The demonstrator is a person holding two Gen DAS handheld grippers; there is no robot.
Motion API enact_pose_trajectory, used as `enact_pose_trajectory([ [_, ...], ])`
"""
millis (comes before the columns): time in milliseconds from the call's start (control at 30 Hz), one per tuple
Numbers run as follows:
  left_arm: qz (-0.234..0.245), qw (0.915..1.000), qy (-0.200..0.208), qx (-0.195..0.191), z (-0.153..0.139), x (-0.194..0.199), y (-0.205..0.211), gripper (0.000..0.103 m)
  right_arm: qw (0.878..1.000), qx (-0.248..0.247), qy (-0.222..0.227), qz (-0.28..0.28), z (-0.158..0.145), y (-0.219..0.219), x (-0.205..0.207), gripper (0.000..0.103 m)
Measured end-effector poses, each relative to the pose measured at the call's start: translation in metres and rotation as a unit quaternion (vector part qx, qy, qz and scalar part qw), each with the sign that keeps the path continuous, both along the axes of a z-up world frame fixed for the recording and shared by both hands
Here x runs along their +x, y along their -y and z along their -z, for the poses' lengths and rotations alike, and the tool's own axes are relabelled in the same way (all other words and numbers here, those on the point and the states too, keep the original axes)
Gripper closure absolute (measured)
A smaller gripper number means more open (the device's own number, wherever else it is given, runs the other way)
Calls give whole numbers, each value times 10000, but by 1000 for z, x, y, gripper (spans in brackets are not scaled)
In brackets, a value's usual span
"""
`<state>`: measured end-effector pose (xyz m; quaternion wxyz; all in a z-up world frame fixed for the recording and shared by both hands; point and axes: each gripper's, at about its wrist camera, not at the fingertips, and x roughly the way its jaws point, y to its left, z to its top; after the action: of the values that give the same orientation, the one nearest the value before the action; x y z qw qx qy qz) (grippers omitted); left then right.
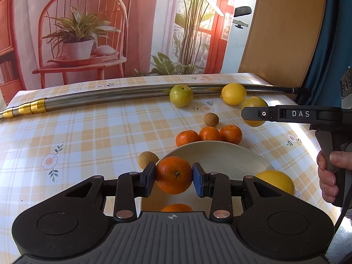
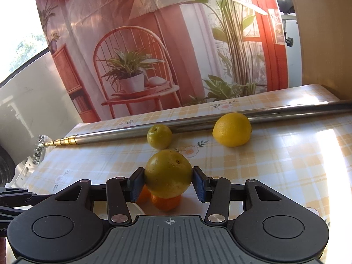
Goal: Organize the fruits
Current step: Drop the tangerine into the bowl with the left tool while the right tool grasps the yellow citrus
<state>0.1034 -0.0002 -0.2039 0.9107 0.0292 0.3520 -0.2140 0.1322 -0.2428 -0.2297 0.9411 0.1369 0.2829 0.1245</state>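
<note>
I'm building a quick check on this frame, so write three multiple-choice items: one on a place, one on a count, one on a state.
1. Where is the green fruit?
A. on the plate
B. against the metal pole
C. in a gripper

2. How many small oranges sit in a row just beyond the plate?
A. three
B. one
C. five

3. What is the left gripper doing?
A. standing open and empty
B. gripping the pole
C. holding an orange

Answers:
1 B, it rests beside the metal pole at the far side of the table.
2 A, three oranges lie side by side.
3 C, the orange sits between its pads over the plate.
</note>
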Motion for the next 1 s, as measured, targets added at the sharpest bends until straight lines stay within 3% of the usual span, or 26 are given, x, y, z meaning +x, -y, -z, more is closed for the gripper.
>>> enact_pose_trajectory([
  [267,24,9998,-99,142,6,-1,1,65,9993,-42,-53,-372,3,-17,-13,60],
  [1000,46,9980,-342,521,16,2,13,65,9968,-139,-318,-717,10,-29,-20,60],
])
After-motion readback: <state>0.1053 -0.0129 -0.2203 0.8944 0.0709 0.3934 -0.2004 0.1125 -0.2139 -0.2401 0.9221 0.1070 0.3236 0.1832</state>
